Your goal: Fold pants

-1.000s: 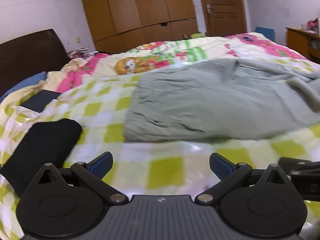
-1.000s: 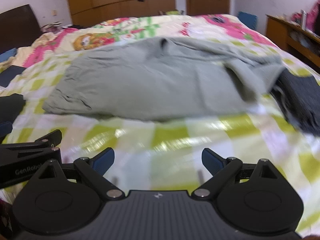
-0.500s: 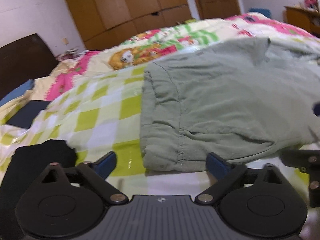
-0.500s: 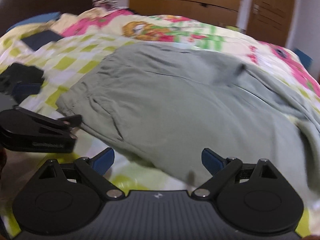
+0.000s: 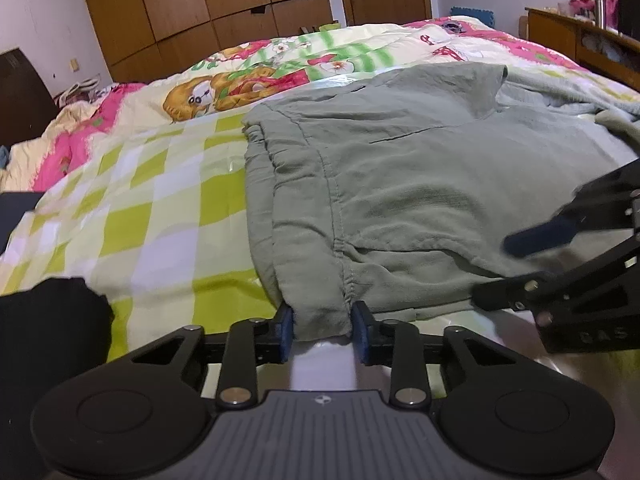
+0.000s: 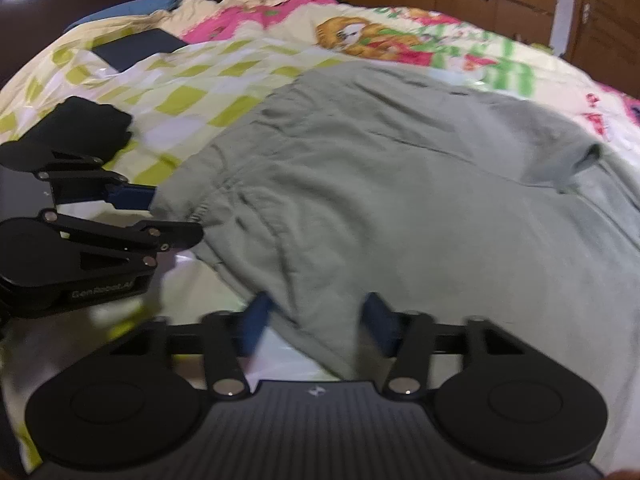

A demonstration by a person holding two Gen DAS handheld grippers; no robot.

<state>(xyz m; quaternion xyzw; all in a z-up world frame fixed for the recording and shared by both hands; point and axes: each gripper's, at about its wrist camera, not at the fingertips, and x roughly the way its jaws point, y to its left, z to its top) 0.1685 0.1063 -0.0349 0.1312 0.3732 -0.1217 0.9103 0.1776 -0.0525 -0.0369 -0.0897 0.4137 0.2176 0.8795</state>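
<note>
The sage-green cotton pants (image 5: 420, 184) lie spread across the bed, waistband end nearest both cameras; the left tool (image 5: 322, 330) has its blue pads (image 5: 285, 330) drawn in against the near waistband corner, apparently clamped on it; the right tool (image 6: 316, 324) straddles the near hem, pads apart, blur hiding whether cloth is pinched. Judgement: seat both grips fully before lifting; raise evenly, keeping the waistband taut; steer clear of the black garment (image 5: 48, 320) on the green-checked bedspread (image 5: 152, 208).
</note>
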